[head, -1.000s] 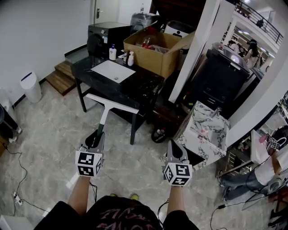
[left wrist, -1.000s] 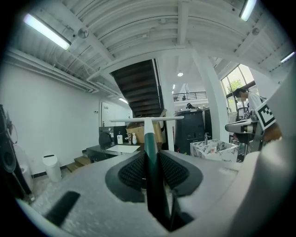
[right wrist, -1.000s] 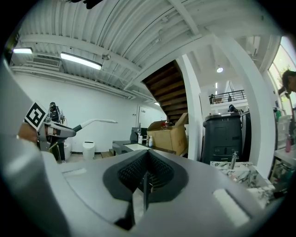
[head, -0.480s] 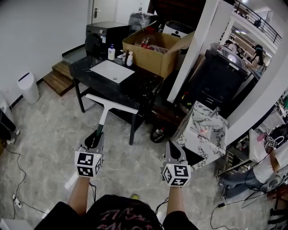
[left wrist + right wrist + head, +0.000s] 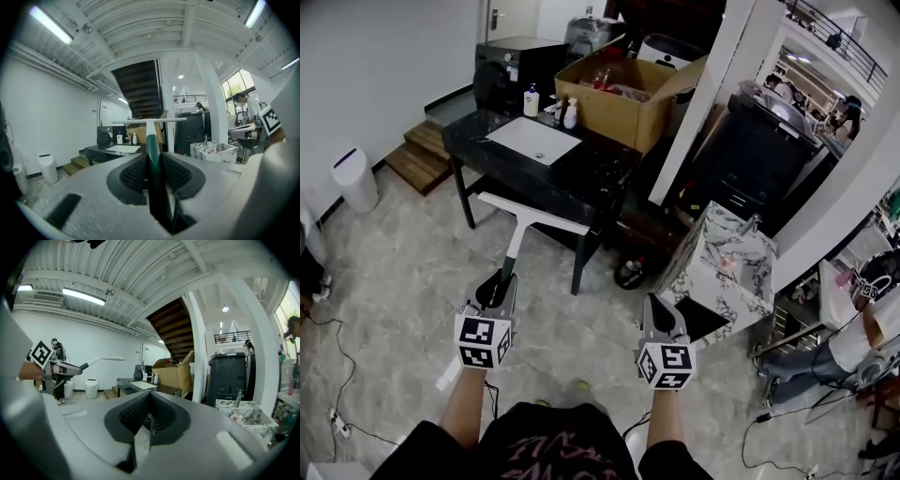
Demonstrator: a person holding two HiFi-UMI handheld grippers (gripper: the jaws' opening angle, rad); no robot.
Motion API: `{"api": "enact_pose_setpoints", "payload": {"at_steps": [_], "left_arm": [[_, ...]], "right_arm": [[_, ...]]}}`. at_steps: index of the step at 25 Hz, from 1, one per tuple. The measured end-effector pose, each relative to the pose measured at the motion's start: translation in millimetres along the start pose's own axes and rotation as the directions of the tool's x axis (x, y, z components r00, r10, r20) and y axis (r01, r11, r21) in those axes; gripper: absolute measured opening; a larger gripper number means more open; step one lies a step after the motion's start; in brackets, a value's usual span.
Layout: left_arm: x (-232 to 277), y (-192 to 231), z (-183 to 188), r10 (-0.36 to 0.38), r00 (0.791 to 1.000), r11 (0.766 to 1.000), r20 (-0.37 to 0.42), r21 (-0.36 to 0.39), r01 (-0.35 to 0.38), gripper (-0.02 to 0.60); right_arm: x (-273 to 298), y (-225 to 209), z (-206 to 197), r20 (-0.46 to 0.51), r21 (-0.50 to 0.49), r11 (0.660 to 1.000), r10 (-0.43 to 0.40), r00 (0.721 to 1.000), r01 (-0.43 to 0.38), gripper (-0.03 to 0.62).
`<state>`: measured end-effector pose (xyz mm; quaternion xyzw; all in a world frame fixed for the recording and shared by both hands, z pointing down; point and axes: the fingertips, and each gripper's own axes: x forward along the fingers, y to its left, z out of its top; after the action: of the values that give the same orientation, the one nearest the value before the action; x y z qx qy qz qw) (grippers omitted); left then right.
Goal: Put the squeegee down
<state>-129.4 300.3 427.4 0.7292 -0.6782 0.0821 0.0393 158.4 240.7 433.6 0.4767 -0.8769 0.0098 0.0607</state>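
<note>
The squeegee has a dark green handle (image 5: 508, 272), a white neck and a long white blade (image 5: 534, 214). It sticks out level from my left gripper (image 5: 498, 292), which is shut on the handle. In the left gripper view the handle (image 5: 152, 150) runs straight between the ribbed pads, and the blade (image 5: 149, 121) sits crosswise beyond them. The blade hangs over the floor just in front of the black table (image 5: 487, 167). My right gripper (image 5: 662, 317) is shut with nothing in it; its pads meet in the right gripper view (image 5: 150, 414).
The black table carries a white inset basin (image 5: 534, 141), bottles (image 5: 532, 99) and a cardboard box (image 5: 623, 105). A marble sink block (image 5: 727, 267) stands on the floor at right. A white bin (image 5: 354, 178) and wooden steps (image 5: 420, 155) are at left. A person sits at far right (image 5: 853, 349).
Both grippers have drifted slightly forward toward the table as the person steps. The squeegee stays gripped in the left gripper, and the right gripper stays shut.
</note>
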Motion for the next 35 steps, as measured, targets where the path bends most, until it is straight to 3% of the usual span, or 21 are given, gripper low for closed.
{"api": "enact_pose_setpoints", "payload": {"at_steps": [19,35], "left_arm": [[88.0,21.9,3.4,-0.007,1.000,1.000,-0.013,0.005,0.007,0.097],[219.7,35.9,5.9,-0.037,0.997,0.999,-0.065,0.030,0.039,0.098]], "right_arm": [[94.5,-26.0,1.5,0.003,-0.020,0.999,0.030,1.000,-0.030,0.002],[213.1,-84.9,-8.3,-0.013,0.019,1.000,0.023,1.000,-0.022,0.002]]}}
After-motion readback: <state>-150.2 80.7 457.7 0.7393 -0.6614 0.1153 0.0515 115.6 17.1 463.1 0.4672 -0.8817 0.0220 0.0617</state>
